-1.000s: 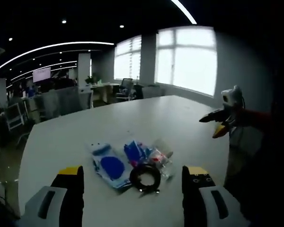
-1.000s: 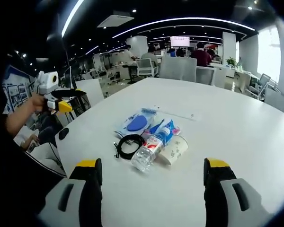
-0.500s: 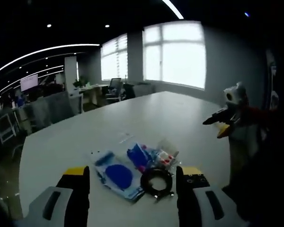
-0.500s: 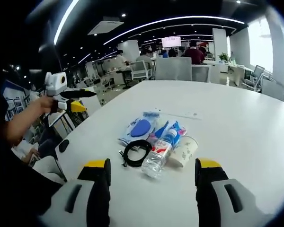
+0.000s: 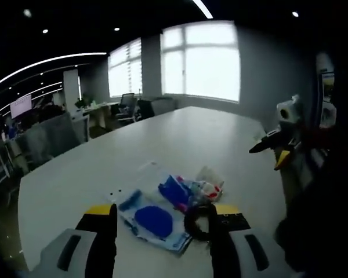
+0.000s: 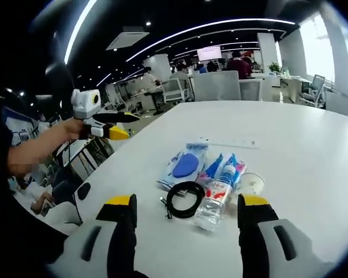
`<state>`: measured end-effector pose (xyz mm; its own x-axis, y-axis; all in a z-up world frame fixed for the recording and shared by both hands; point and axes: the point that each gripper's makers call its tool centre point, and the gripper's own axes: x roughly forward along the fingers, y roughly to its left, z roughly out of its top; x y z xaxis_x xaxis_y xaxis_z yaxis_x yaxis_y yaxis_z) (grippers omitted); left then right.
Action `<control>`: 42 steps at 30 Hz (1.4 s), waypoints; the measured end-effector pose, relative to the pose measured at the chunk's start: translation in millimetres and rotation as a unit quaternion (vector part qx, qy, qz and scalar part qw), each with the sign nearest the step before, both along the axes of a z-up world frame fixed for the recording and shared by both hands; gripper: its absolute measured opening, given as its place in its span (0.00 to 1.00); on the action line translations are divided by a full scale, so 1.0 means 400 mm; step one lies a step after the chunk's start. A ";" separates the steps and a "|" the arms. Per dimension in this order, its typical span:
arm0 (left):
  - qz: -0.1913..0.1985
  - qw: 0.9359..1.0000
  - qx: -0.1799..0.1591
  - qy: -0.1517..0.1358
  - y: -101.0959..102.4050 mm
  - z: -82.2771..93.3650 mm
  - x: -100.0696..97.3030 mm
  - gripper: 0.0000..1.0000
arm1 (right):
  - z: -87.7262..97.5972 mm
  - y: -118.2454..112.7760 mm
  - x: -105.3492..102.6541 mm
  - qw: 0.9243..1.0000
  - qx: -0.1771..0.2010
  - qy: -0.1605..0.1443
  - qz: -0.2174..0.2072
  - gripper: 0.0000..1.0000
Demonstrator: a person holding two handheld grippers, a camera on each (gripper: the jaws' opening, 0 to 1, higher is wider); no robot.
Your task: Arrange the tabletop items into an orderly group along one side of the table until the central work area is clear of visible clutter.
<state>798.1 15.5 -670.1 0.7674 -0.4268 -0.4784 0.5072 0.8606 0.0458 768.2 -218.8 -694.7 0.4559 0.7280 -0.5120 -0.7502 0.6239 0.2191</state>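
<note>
Both grippers are in my hands with jaws parted and nothing between them: my left gripper (image 5: pixel 162 231) and my right gripper (image 6: pixel 185 223) each hover above the white table (image 6: pixel 290 139), aimed at the same small heap. Compared with a second ago the heap sits lower and larger in both views, so I have brought both tools closer; the things themselves have not shifted.

Just ahead of my right jaws lies the black cable coil (image 6: pixel 185 198), touching the clear water bottle (image 6: pixel 216 196) beside it. Past the bottle lies a paper cup (image 6: pixel 250 184) on its side; beyond the coil are a blue-and-white pouch (image 6: pixel 184 165) and a blue packet (image 6: pixel 216 165). From my left tool the pouch (image 5: pixel 151 220) is nearest, the coil (image 5: pixel 198 219) against my right-hand jaw.

Nothing is gripped yet, so I judge the tidying barely begun; the coil looks like the first pick.
</note>
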 end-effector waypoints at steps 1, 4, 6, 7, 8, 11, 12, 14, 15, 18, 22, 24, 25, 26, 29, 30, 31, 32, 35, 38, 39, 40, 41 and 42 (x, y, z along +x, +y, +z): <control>-0.002 1.000 -0.001 0.003 0.003 -0.004 0.010 0.61 | -0.003 0.011 -0.003 1.000 0.000 0.001 0.003 0.64; -0.011 1.000 0.005 0.006 0.007 -0.013 0.029 0.58 | -0.011 0.044 -0.014 1.000 -0.003 0.002 0.018 0.64; -0.020 1.000 0.012 0.009 0.009 -0.019 0.044 0.58 | -0.014 0.061 -0.019 1.000 0.000 0.006 0.025 0.62; -0.024 1.000 0.014 0.010 0.008 -0.021 0.049 0.57 | -0.016 0.071 -0.021 1.000 0.002 0.008 0.027 0.61; -0.031 0.999 0.017 0.009 0.006 -0.020 0.054 0.57 | -0.018 0.077 -0.021 1.000 0.001 0.008 0.028 0.61; -0.041 0.999 0.017 0.008 0.000 -0.022 0.071 0.55 | -0.029 0.090 -0.014 0.999 -0.016 -0.011 0.036 0.61; -0.047 0.999 0.016 0.009 -0.001 -0.027 0.079 0.55 | -0.031 0.100 -0.015 0.999 -0.016 -0.018 0.044 0.60; -0.054 0.998 0.021 0.015 0.002 -0.044 0.098 0.52 | -0.041 0.112 -0.017 0.998 -0.022 -0.020 0.056 0.59; -0.056 0.998 0.024 0.018 0.002 -0.050 0.104 0.51 | -0.046 0.117 -0.018 0.998 -0.024 -0.016 0.060 0.58; -0.066 0.997 0.034 0.026 0.016 -0.072 0.129 0.49 | -0.057 0.143 -0.019 0.997 -0.022 -0.010 0.075 0.57; -0.070 0.997 0.032 0.030 0.025 -0.085 0.158 0.49 | -0.069 0.175 -0.017 0.995 -0.027 -0.013 0.097 0.54; -0.072 0.996 0.038 0.036 0.033 -0.098 0.173 0.46 | -0.073 0.197 -0.017 0.993 -0.027 -0.017 0.112 0.53; -0.072 0.996 0.039 0.037 0.034 -0.100 0.175 0.46 | -0.074 0.200 -0.016 0.993 -0.028 -0.018 0.115 0.53; -0.073 0.996 0.040 0.038 0.035 -0.103 0.179 0.46 | -0.075 0.205 -0.016 0.992 -0.028 -0.019 0.118 0.52; -0.074 0.995 0.039 0.052 0.054 -0.133 0.213 0.46 | -0.091 0.244 -0.015 0.989 -0.031 -0.020 0.143 0.51; -0.074 0.995 0.033 0.053 0.052 -0.137 0.220 0.46 | -0.096 0.255 -0.015 0.988 -0.032 -0.018 0.148 0.51; -0.075 0.995 0.032 0.054 0.052 -0.139 0.226 0.45 | -0.099 0.261 -0.014 0.988 -0.031 -0.017 0.151 0.51; -0.075 0.995 0.033 0.054 0.052 -0.143 0.231 0.44 | -0.099 0.268 -0.014 0.988 -0.028 -0.018 0.154 0.51; -0.076 0.995 0.041 0.055 0.057 -0.157 0.248 0.44 | -0.109 0.291 -0.011 0.985 -0.028 -0.021 0.168 0.51; -0.072 0.995 0.036 0.059 0.070 -0.178 0.276 0.43 | -0.125 0.312 -0.002 0.983 -0.030 -0.023 0.181 0.50; -0.070 0.995 0.039 0.060 0.072 -0.185 0.284 0.42 | -0.135 0.322 0.000 0.982 -0.031 -0.022 0.187 0.50; -0.070 0.995 0.042 0.060 0.072 -0.190 0.287 0.42 | -0.141 0.328 0.000 0.981 -0.031 -0.022 0.193 0.49; -0.070 0.995 0.043 0.060 0.073 -0.193 0.289 0.42 | -0.145 0.332 0.001 0.980 -0.031 -0.022 0.196 0.48; -0.074 0.994 0.046 0.066 0.074 -0.205 0.291 0.41 | -0.158 0.344 0.004 0.977 -0.035 -0.029 0.209 0.46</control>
<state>914.5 45.1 -752.3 0.6272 -0.4802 -0.6132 0.6345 0.7717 0.0446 769.7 -81.1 -758.0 0.1560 0.8206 -0.5498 -0.9524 0.2725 0.1365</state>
